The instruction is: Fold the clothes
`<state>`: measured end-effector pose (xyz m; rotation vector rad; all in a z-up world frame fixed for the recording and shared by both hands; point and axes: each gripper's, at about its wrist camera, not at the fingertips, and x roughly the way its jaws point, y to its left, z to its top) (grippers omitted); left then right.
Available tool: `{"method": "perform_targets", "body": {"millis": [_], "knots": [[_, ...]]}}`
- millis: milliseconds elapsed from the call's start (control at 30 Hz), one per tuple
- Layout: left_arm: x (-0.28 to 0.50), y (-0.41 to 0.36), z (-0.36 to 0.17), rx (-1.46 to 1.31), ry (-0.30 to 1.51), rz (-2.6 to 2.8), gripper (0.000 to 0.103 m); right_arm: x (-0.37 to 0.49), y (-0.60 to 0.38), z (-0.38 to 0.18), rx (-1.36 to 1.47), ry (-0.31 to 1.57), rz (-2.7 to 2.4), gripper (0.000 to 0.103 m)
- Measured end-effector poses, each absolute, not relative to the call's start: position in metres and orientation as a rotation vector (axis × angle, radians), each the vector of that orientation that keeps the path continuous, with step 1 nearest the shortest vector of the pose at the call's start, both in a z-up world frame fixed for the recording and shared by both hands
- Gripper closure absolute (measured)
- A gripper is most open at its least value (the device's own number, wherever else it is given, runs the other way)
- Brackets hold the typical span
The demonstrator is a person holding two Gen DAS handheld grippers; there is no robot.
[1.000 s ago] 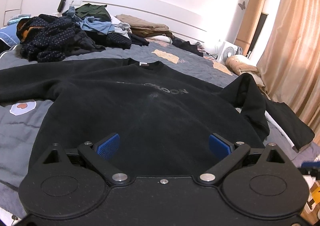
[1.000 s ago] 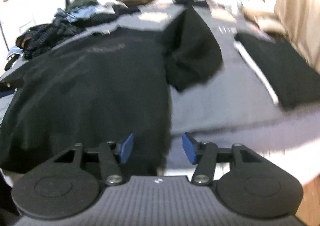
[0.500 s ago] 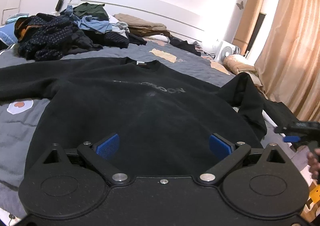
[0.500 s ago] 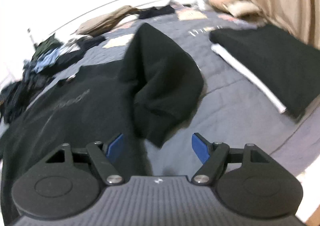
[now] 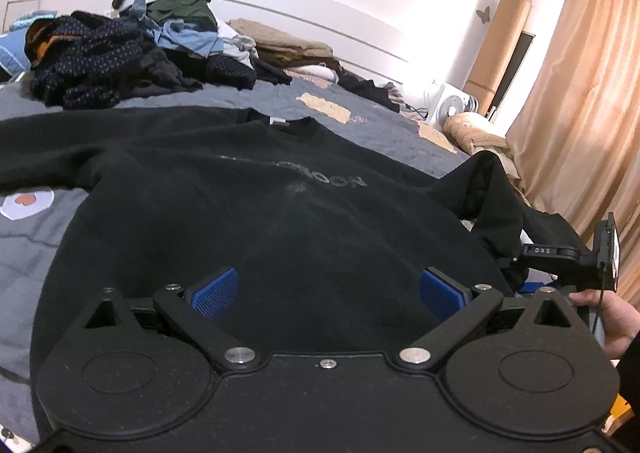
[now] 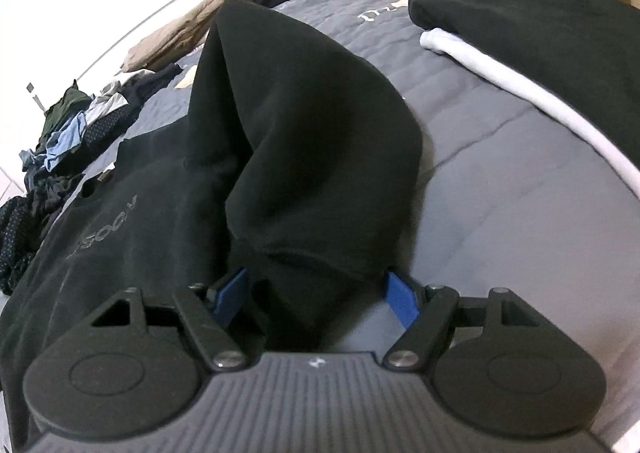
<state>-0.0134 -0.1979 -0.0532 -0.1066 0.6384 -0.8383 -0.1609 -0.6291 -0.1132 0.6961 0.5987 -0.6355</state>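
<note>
black sweatshirt (image 5: 248, 213) lies flat, front up, on the grey bed (image 6: 500, 181), right sleeve (image 6: 312, 141) humped. right gripper (image 6: 316, 297) gapes wide astride the cuff; left gripper (image 5: 328, 289) wide, empty, above the hem. bite deep into the cuff, catching both layers before any lift.

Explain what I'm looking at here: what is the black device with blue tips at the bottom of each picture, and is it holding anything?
Each picture comes from a camera mounted on a handheld two-finger gripper, looking forward along its blue-padded fingers. A person carries one in each hand. The left gripper hangs open above a black sweatshirt spread flat on a grey bed cover. The right gripper is open too, its fingers on either side of the bunched sleeve cuff, not yet closed on it. Folded black clothing lies to the right, and an unsorted clothes pile sits near the headboard.
</note>
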Motion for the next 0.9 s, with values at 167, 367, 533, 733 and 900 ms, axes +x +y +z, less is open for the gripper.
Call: {"method": "perform_targets", "body": {"millis": [167,367,533,733,900], "knots": [[-0.011,-0.197,-0.053,-0.124,0.65,-0.843,0.005,-0.16,-0.63,-0.099,0.676,0.592,-0.68,0.081],[-0.01,-0.193,-0.05,-0.151,0.661,-0.846,0.005,-0.172,-0.64,-0.05,0.446,0.608,-0.772,0.086],[-0.009,-0.192,-0.049,-0.162,0.664,-0.85,0.005,-0.211,-0.681,-0.001,0.419,0.512,-0.921,0.089],[-0.008,-0.193,-0.05,-0.162,0.673,-0.846,0.005,-0.236,-0.709,0.032,0.214,0.493,-1.08,0.094],[-0.009,-0.196,-0.051,-0.152,0.68,-0.848,0.005,-0.22,-0.737,0.009,0.029,0.654,-1.157,0.083]]}}
